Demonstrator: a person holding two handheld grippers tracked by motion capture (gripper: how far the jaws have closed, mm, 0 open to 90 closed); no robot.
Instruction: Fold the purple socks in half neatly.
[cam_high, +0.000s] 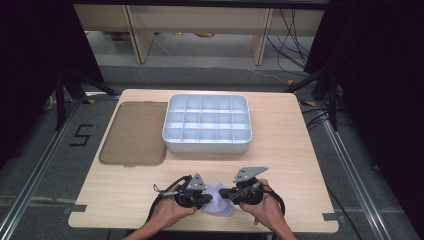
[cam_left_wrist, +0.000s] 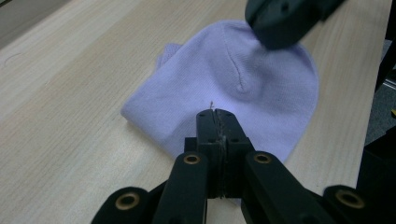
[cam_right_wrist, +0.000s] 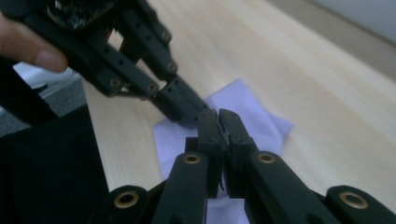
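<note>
Fingers first: in the high view both sets sit down at the near edge of the counter (cam_high: 300, 150), the left gripper (cam_high: 202, 200) and right gripper (cam_high: 226, 194) pointing at each other over a lilac knit cap (cam_high: 219, 202) that lies flat between them. From up there you can't really tell how the fingers stand. You do get the layout though: a white divided tray (cam_high: 207, 124) sits mid-counter with its compartments empty, a brownish mat (cam_high: 135, 132) lies just beside it on the left, and there's plenty of bare wood to the right and along the front. The cap is well apart from the tray, close to the front edge.

Left gripper view: here the fingers (cam_left_wrist: 208, 128) are pressed together, tips right at the near hem of the cap (cam_left_wrist: 243, 84), with what looks like a thin bit of fabric pinched between them. The cap lies flat with a small crease near its crown, and the other gripper (cam_left_wrist: 285, 18) comes down on its far side. Open wood stretches off to the left.

Right gripper view: fingers (cam_right_wrist: 236, 128) closed together too, over a corner of the cap (cam_right_wrist: 243, 116); whether they have any cloth I can't tell. The left gripper (cam_right_wrist: 187, 109) pokes in, touching the cap just beside them, a hand (cam_right_wrist: 28, 46) behind it. The counter's edge drops off at the left.
</note>
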